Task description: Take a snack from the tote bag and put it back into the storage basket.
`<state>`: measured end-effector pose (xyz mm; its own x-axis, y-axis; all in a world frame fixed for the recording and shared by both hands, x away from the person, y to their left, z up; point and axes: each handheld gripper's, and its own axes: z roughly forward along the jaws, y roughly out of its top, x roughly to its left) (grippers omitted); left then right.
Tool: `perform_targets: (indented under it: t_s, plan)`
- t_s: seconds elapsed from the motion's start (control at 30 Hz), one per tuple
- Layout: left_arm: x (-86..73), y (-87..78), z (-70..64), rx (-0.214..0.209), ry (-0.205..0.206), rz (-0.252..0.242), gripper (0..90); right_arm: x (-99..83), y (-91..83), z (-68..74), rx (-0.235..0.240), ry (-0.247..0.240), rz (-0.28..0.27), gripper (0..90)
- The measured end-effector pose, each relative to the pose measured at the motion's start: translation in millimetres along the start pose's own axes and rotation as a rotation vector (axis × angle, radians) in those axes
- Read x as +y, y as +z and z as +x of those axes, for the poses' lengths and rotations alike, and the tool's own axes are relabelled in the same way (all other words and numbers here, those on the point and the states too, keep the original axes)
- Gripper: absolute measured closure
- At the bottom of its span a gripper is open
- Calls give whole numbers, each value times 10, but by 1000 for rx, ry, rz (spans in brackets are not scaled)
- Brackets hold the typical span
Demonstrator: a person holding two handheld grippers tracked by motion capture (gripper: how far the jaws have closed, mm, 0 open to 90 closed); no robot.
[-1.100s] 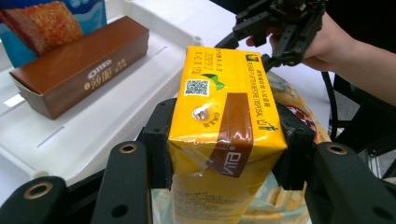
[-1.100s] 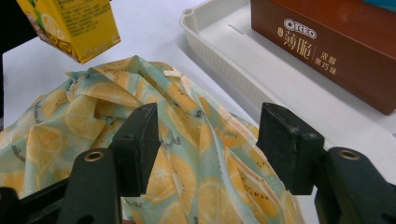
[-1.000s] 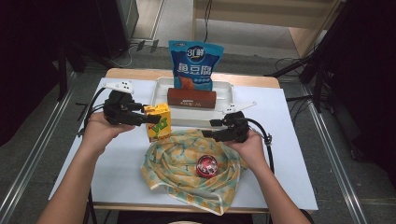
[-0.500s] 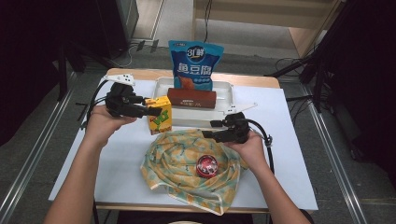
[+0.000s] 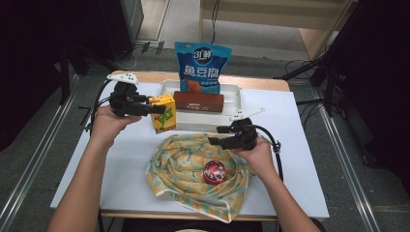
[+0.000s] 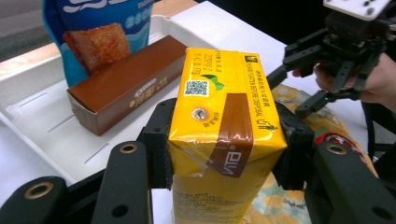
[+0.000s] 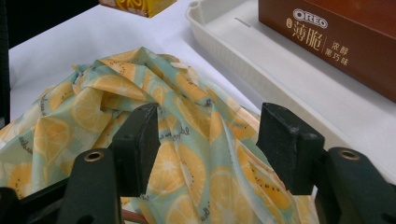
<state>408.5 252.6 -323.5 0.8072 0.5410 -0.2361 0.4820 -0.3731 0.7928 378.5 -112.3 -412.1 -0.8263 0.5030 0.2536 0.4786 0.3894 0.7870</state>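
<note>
Near the table's far left edge, the left gripper (image 6: pixel 224 154) clamps a yellow juice carton (image 6: pixel 222 121), while the right gripper (image 7: pixel 212 144) hangs wide open over a fruit-print cloth (image 7: pixel 187 158).

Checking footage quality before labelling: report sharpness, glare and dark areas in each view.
High view: soft overall, table evenly lit, surroundings nearly black. Left gripper view: juice carton sharp, print readable, slight sheen on its top; near jaws blurred. Right gripper view: fruit-print cloth and Oreo box crisp, no glare.

Bright tabletop, dim surroundings, perhaps soft.
</note>
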Motion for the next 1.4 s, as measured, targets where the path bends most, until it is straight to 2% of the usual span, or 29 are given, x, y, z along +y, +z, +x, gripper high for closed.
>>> perform_targets:
  t_s: [0.33, 0.57, 0.63, 0.7, 0.83, 1.13, 1.33, 1.4]
  plan:
    - [30, 95, 118, 37, -1, -11, 509, -36, -61, 37, -6, 6, -7, 400]
    - [45, 175, 193, 35, 6, -19, 509, -87, -114, 49, -21, 21, -12, 400]
    - [48, 199, 216, 47, 8, -17, 509, -98, -127, 55, -27, 24, -12, 399]
    - [43, 233, 244, 63, 15, -17, 509, -111, -138, 56, -31, 18, -15, 400]
    - [22, 302, 312, 67, 4, -18, 509, -140, -166, 64, -37, 29, -12, 400]
    - [3, 411, 398, 99, 22, -29, 509, -180, -185, 67, -46, 33, -9, 400]
    - [-18, 478, 495, 104, 3, -51, 509, -193, -182, 70, -45, 37, -6, 399]
    - [-29, 505, 521, 120, 8, -53, 509, -194, -180, 75, -46, 36, -5, 399]
